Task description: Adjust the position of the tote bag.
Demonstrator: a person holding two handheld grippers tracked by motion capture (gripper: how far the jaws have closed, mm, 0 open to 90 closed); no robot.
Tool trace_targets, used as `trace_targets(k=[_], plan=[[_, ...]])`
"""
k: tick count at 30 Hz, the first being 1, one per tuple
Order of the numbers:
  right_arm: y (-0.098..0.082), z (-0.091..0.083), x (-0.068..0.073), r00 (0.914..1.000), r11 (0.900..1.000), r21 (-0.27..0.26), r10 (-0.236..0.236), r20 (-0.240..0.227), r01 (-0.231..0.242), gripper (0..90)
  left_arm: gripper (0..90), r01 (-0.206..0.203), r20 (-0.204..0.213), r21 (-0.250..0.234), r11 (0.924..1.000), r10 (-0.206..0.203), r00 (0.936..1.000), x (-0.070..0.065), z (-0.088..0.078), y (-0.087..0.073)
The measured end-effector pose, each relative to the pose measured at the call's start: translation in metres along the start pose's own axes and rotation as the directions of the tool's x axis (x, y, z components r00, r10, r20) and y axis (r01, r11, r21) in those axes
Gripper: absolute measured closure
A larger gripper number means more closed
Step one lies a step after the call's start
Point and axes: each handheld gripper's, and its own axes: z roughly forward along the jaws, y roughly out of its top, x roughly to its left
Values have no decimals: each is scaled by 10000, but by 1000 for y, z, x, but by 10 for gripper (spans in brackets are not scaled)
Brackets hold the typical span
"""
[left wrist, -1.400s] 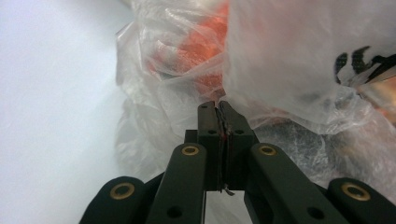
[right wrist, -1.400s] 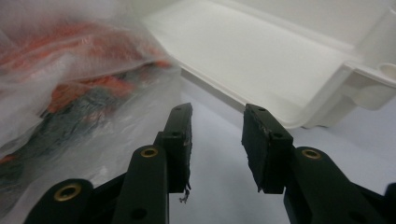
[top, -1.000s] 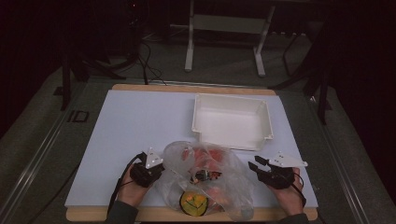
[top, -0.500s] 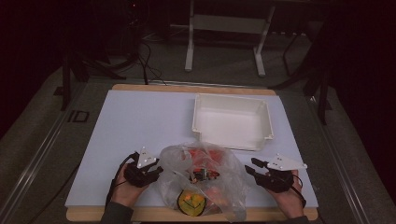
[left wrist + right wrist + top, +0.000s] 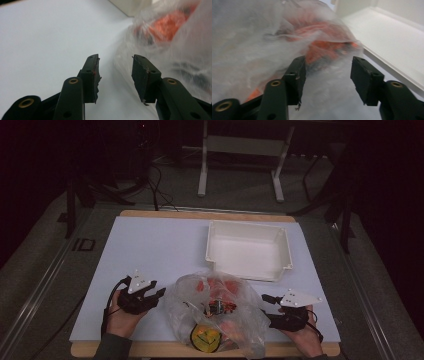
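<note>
A crumpled clear plastic bag of orange items (image 5: 220, 312) lies just before the white tray (image 5: 248, 251), between left gripper (image 5: 159, 292) and right gripper (image 5: 266, 306); both jaws have just opened, empty.

Clear plastic bag (image 5: 220, 312) (orange contents), table's near edge

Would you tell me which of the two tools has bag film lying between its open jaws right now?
The right tool: its open jaws straddle the clear plastic bag. The left tool faces bare white table, with the bag beside it.
</note>
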Motion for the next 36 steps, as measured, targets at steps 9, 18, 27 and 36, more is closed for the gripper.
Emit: trace_targets(k=[9, 18, 27, 36], plan=[[7, 22, 7, 9980, 9994, 340, 25, -637, -3, 392, 500, 8, 639, -761, 9971, 41, 9980, -10, 4, 36], [8, 38, 8, 9964, 9972, 727, 213, -824, -153, 461, 349, -808, 2310, -464, 9956, 894, 9688, -34, 14, 42], [8, 48, 10, 9959, 9952, 966, 261, -868, -177, 598, 333, -1668, 3113, 555, 9844, 1417, 9397, -57, 39, 27], [7, 52, 10, 9991, 9939, 1105, 40, -434, 8, 899, 760, -2374, 3074, 1396, 9613, 1859, 9333, -74, 55, 22]])
